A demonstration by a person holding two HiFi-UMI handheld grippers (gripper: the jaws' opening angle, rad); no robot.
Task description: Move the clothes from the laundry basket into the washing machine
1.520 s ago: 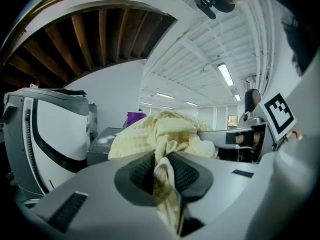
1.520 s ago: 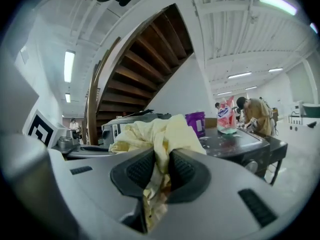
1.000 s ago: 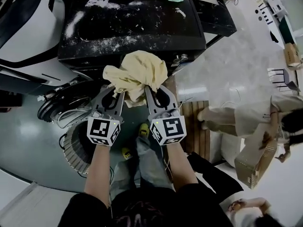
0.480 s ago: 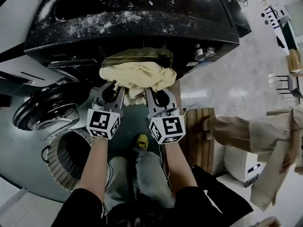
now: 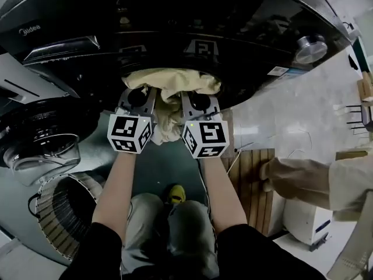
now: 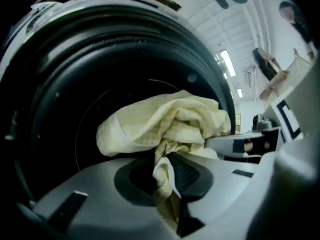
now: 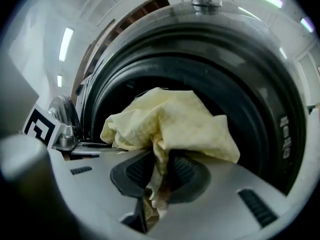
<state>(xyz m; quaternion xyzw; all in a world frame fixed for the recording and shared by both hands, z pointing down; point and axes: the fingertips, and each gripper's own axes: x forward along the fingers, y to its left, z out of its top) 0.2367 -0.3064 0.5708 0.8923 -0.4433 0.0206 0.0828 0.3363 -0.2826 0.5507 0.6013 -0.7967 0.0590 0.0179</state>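
A black front-loading washing machine (image 5: 175,16) fills the head view as a person presents a pale-yellow garment (image 5: 172,80) at the mouth of its dark drum (image 6: 85,109). The round glass door (image 5: 41,150) hangs open at lower left, with the slatted laundry basket (image 5: 61,209) on the floor beneath it. The garment is well clear of the basket, bunched at the drum opening and not yet let go inside.

The left gripper (image 5: 141,91) and the right gripper (image 5: 190,92) sit side by side. Each has its jaws drawn nearly together on a pinch of the yellow cloth, which bulges beyond the tips in both gripper views. A loose tail of fabric hangs down between the two.

To do this step well, the pair should probably travel in together, level, until the whole bundle is past the rubber door seal (image 7: 260,84). Only then should both grips ease off at once. The hanging tail looks the likeliest part to snag on the lip, so it may need a slight lift over the rim.

The brand name "Midea" (image 5: 29,28) reads clearly on the front panel at upper left. A small sticker (image 5: 278,70) below the silver knob (image 5: 310,45) is too small to read. Raised lettering on the ring in the right gripper view is too blurred to make out. The marker cubes (image 5: 129,134) carry black-and-white square patterns, not words.
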